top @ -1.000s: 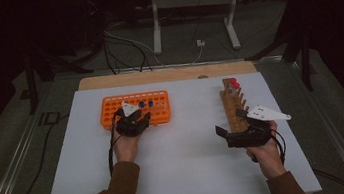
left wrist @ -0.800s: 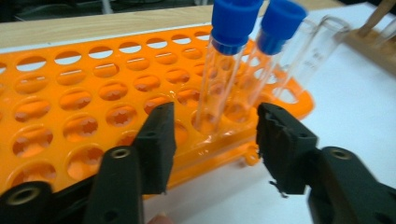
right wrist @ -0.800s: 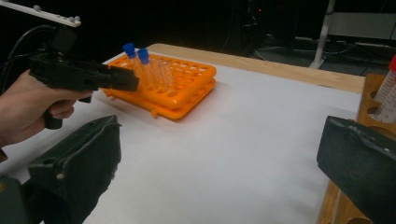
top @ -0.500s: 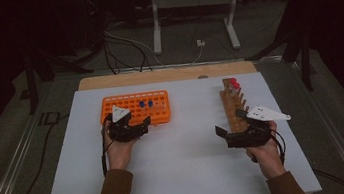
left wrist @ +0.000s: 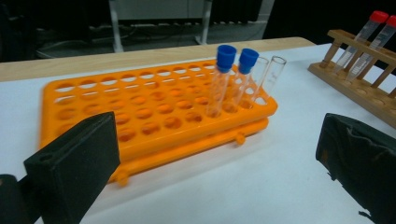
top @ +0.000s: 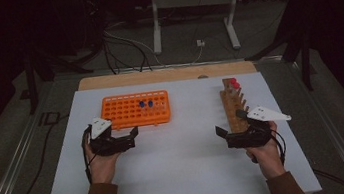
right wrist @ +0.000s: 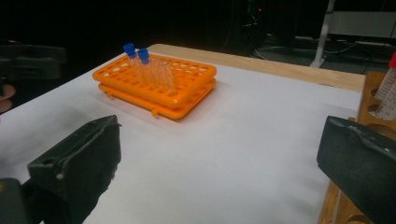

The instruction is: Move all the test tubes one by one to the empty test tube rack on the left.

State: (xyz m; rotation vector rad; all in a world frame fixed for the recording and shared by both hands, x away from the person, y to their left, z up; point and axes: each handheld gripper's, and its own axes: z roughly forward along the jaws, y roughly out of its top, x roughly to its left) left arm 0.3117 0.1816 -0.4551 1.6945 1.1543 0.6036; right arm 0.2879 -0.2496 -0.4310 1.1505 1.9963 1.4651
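Cut off and unclear around the orange rack

Beside the orange rack (left wrist: 154, 116), the wooden rack (left wrist: 359, 88) runs off the picture's right edge (its red-capped tubes (left wrist: 369, 32) clipped too); the rack's uncapped glass tubes (right wrist: 164, 73) blur together from afar.

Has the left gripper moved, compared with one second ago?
Yes. The left gripper has drawn back from over the orange rack, toward the person and slightly left; it is now clear of the rack's near edge.

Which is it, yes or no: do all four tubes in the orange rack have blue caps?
No: in the orange rack, two tubes carry blue caps and the two tubes beside them are open-topped.
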